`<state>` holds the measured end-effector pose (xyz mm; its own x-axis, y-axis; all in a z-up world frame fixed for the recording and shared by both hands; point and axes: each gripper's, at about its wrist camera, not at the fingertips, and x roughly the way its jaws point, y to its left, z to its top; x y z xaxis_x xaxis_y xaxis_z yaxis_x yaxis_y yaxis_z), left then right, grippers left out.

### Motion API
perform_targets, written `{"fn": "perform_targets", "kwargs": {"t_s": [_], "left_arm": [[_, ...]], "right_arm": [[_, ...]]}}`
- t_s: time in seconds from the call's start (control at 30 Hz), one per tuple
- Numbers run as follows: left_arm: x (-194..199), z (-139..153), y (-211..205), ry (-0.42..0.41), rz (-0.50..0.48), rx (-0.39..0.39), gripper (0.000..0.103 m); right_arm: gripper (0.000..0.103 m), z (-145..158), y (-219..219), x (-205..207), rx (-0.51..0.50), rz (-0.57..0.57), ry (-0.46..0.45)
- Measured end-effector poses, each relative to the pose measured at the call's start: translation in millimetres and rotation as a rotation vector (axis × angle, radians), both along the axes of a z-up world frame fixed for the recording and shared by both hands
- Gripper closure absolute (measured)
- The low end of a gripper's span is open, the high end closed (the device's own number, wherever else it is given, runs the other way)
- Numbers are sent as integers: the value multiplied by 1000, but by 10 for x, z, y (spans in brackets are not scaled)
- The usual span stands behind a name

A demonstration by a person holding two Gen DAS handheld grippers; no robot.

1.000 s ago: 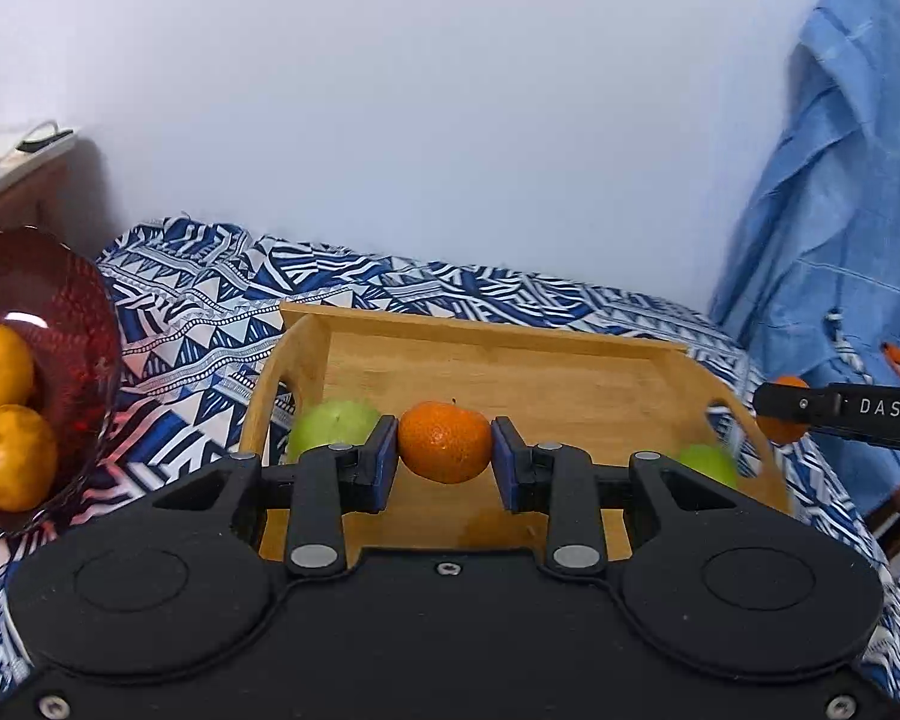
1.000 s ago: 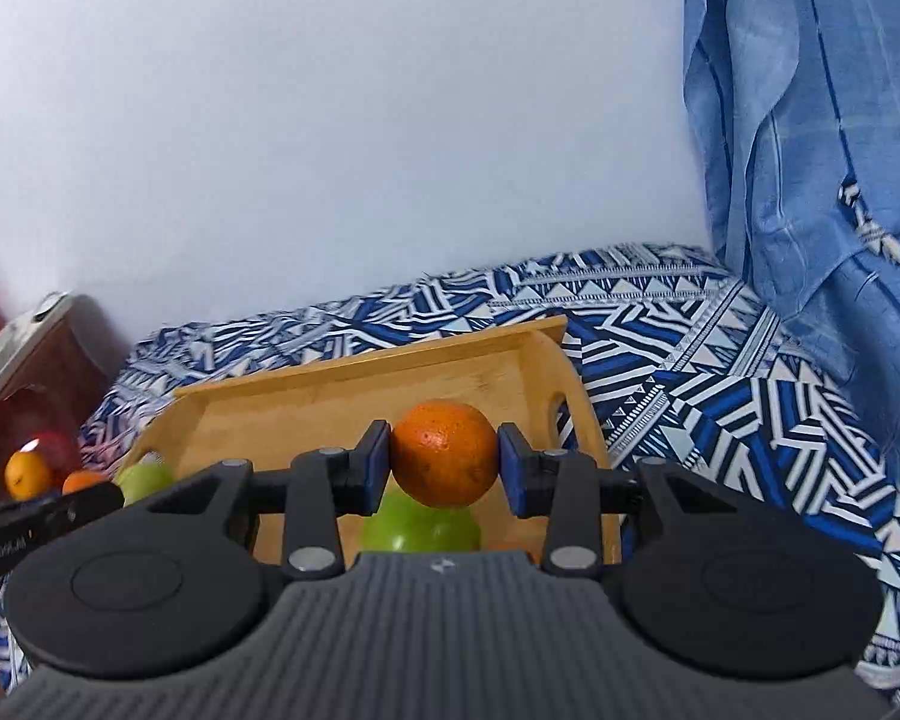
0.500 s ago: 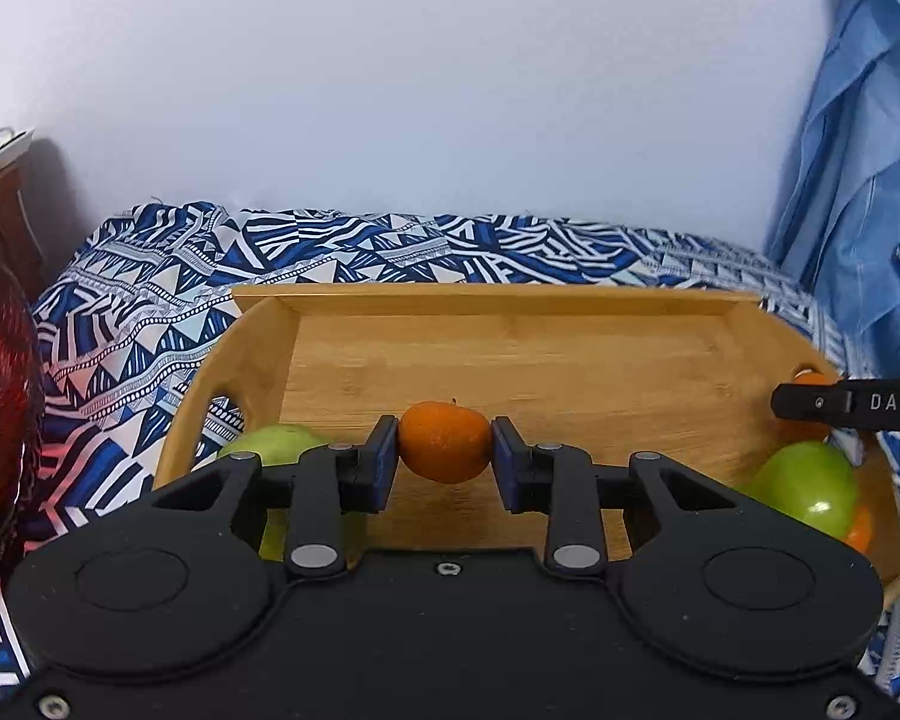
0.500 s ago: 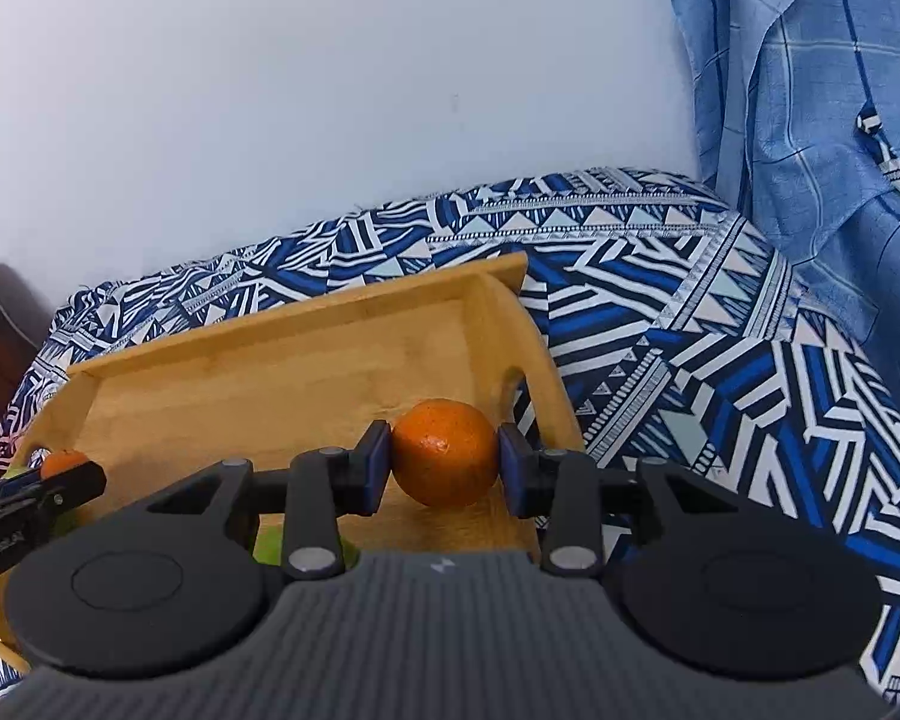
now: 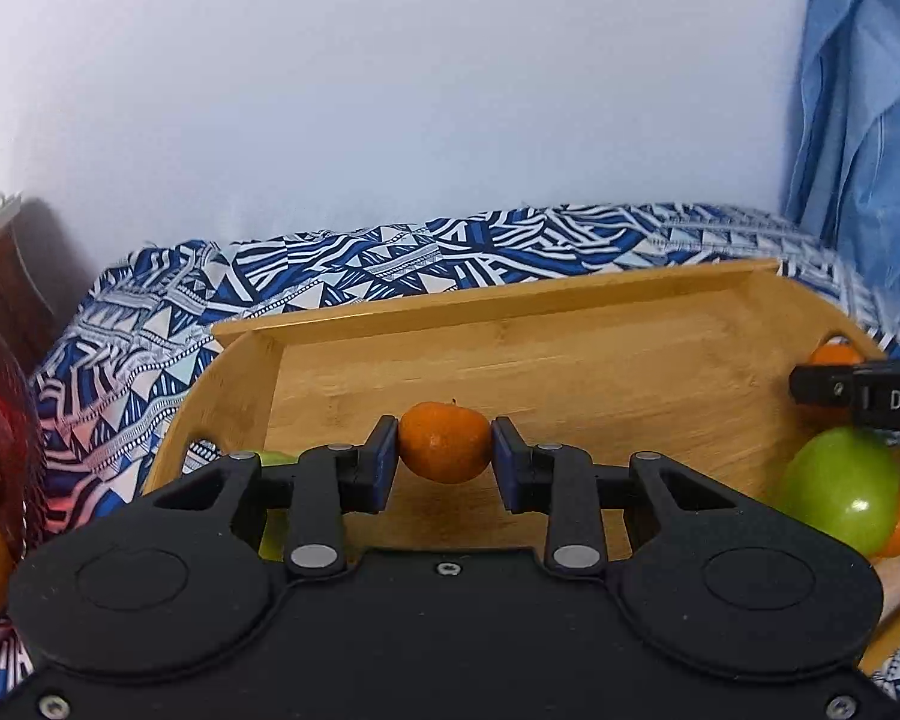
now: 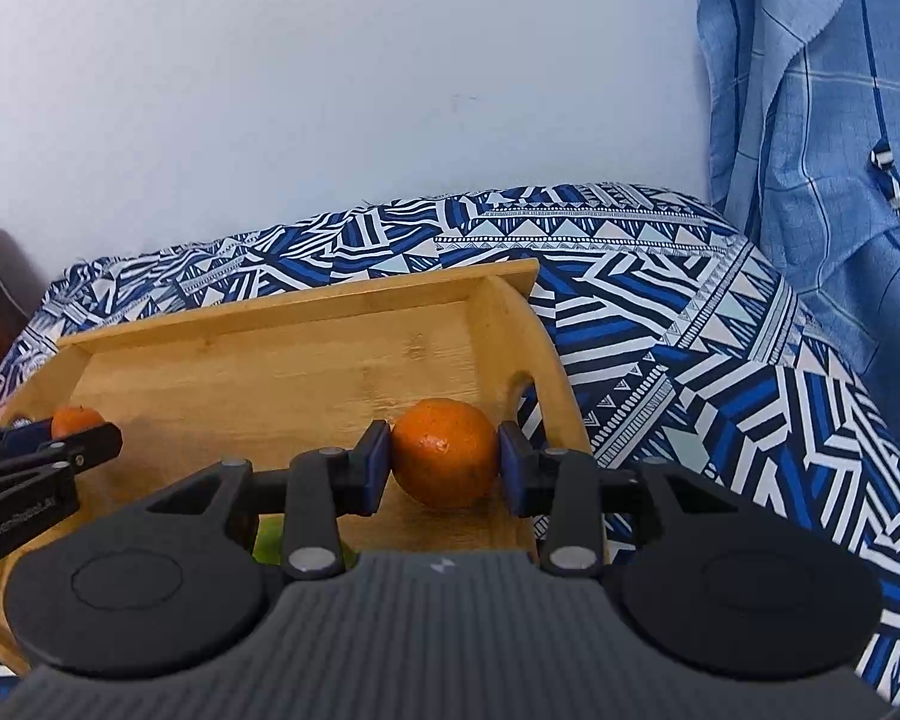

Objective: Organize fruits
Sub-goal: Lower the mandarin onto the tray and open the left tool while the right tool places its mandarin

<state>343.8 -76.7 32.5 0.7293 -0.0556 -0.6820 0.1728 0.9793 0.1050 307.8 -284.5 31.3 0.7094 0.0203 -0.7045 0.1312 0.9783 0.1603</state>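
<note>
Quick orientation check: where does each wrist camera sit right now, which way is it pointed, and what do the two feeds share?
Left wrist view: sits on the left hand-held gripper, looking forward over the rectangular bamboo tray toward the white wall; its own fingers clamp a small orange mandarin.
Right wrist view: sits on the right hand-held gripper, looking over the tray's right handle end; its own fingers clamp a larger orange mandarin.
Shared: the tray, the blue-and-white patterned cloth, and each feed shows the other gripper's tip.

Black tongs (image 5: 444,457), blue pads (image 5: 384,456), silver screws.
</note>
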Motion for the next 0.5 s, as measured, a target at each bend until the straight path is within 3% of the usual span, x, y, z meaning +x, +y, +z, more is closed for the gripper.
{"fn": "perform_targets", "kwargs": {"t_s": [0.13, 0.37, 0.4, 0.5], "left_arm": [[14, -30, -66, 16, -15, -14, 72], [10, -114, -109, 30, -7, -43, 71], [14, -113, -107, 32, -4, -48, 71], [18, -93, -84, 48, -4, -72, 71]], "right_arm": [[60, 5, 26, 0, -18, 0, 6], [49, 19, 12, -27, -4, 2, 13], [43, 26, 5, -37, 0, 3, 14], [40, 79, -12, -94, 6, 10, 3]]}}
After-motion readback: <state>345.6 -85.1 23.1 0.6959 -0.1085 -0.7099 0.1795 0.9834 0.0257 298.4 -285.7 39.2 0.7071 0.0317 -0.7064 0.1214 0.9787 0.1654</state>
